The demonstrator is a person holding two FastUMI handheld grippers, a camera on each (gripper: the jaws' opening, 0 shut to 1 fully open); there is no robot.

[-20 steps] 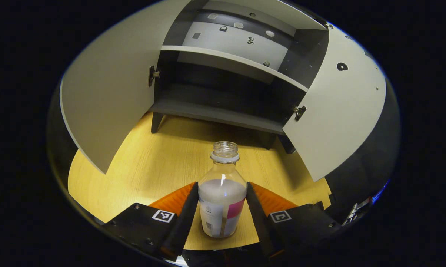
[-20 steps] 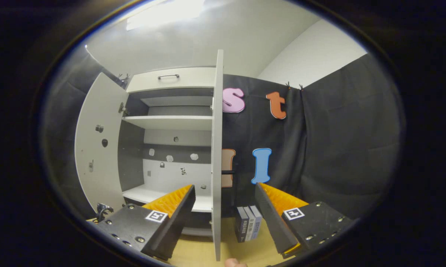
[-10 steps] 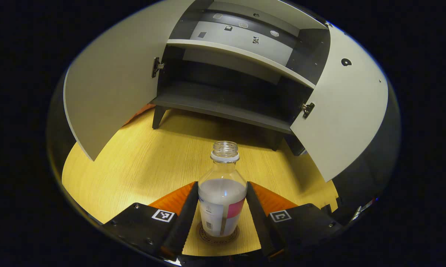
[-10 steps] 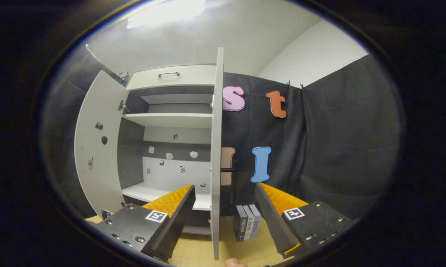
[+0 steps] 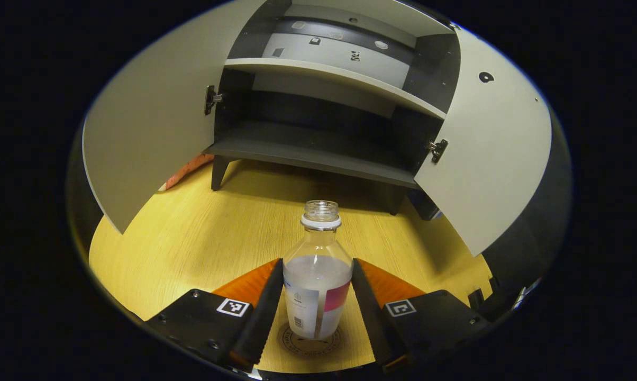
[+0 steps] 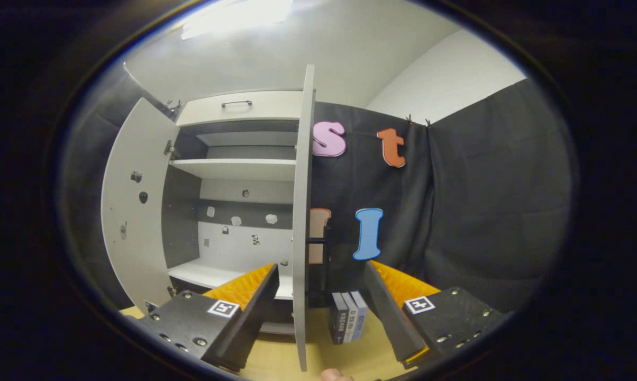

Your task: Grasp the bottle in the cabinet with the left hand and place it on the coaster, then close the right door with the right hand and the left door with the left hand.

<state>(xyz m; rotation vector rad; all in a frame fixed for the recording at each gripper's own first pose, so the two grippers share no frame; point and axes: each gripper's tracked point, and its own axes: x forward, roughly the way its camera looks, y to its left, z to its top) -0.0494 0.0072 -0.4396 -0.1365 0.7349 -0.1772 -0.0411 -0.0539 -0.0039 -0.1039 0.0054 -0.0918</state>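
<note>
Left gripper [image 5: 317,296] jaws closed on uncapped bottle [image 5: 317,286] (partly filled), standing on coaster [image 5: 310,340] on tabletop [image 5: 191,238], open cabinet [image 5: 318,132] beyond, right gripper [image 6: 321,296] jaws apart, straddling right door [image 6: 301,211] edge.

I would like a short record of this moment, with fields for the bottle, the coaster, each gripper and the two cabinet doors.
bottle: uncapped bottle, upright, partly filled with white liquid
coaster: round coaster on the wooden table, directly under the bottle; contact cannot be told
left gripper: left gripper, both fingers against the bottle's sides
right gripper: right gripper, open, edge of the right door between its fingers, not touched
left door: left door open
right door: open
cabinet: cabinet, lower shelf bare
</note>
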